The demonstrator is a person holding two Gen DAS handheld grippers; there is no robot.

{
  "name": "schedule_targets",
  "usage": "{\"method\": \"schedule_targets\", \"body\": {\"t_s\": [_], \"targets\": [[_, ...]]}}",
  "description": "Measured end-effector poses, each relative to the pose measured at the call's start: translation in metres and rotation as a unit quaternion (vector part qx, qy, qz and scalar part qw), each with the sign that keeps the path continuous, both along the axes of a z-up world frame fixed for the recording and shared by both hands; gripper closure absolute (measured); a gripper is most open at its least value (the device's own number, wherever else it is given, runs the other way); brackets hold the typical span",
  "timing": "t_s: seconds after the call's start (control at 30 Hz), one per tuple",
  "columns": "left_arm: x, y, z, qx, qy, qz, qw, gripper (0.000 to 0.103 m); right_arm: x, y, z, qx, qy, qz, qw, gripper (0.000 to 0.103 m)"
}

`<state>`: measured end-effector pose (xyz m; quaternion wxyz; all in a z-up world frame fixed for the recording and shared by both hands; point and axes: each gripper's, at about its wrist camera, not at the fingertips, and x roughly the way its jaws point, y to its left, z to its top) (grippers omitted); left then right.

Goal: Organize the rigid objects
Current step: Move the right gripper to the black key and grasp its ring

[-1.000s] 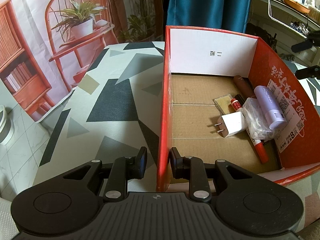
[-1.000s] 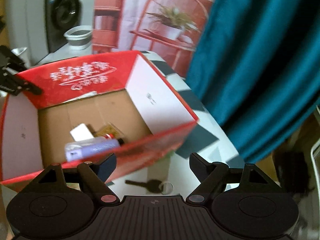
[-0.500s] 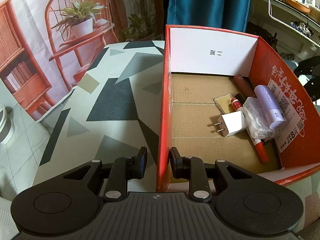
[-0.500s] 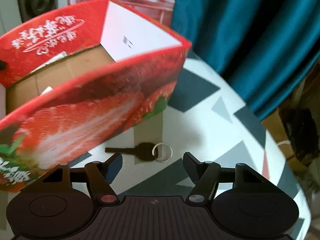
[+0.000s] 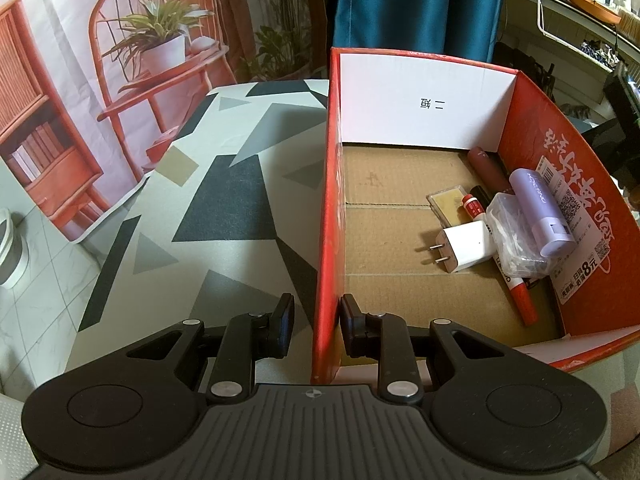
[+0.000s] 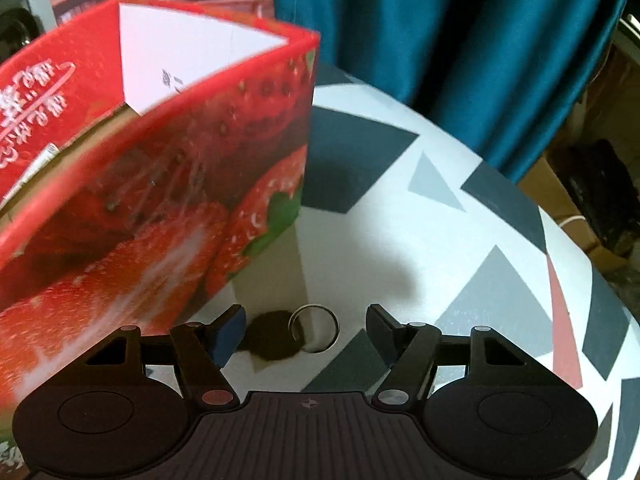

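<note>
A red cardboard box [image 5: 330, 200] stands on the patterned table. In it lie a white plug adapter [image 5: 466, 250], a lilac tube [image 5: 540, 212], a red marker [image 5: 522, 300] and several other small items. My left gripper [image 5: 316, 320] straddles the box's left wall with a small gap at each pad, and I cannot tell if it grips. My right gripper [image 6: 306, 330] is open, low over the table, with a black-headed key [image 6: 274, 336] and its ring [image 6: 316, 326] between the fingers. The box's strawberry-printed side [image 6: 160, 220] is just left of it.
The table [image 5: 224, 200] has a grey, black and white geometric cover. A teal curtain [image 6: 440, 40] hangs behind the table's rounded far edge. A cardboard carton [image 6: 576, 216] sits on the floor at the right, and a white bin [image 5: 10, 252] at the left.
My right gripper has come down from above the box to the table beside it, and the key now lies between its open fingers. The left gripper has not moved.
</note>
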<state>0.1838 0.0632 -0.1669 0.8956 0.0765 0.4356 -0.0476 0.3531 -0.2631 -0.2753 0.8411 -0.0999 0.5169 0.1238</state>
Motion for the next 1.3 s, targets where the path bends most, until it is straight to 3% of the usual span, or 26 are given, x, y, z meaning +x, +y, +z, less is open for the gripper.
{"method": "schedule_targets", "body": {"t_s": [0.43,0.53,0.6,0.9,1.23,1.3], "targets": [[0.001,0.0,0.0,-0.002,-0.001,0.001,1.0,0.076,-0.02,-0.01,0.0,0.004,0.01,0.008,1.0,0.038],[0.001,0.001,0.0,-0.001,-0.001,0.001,1.0,0.076,-0.026,-0.014,0.001,0.015,0.014,0.018,1.0,0.047],[0.001,0.0,0.0,-0.002,-0.001,0.001,1.0,0.076,-0.03,-0.016,0.002,0.018,0.019,0.025,0.999,0.059],[0.001,0.001,0.0,-0.003,-0.002,0.003,1.0,0.076,-0.035,-0.019,0.007,0.024,0.031,0.005,0.999,0.067],[0.002,0.001,0.0,-0.003,-0.002,0.003,1.0,0.076,-0.026,-0.006,0.003,0.038,0.014,-0.026,0.999,0.067],[0.001,0.001,0.0,-0.003,-0.002,0.003,1.0,0.076,-0.027,-0.006,0.003,0.039,0.014,-0.02,0.999,0.073]]}}
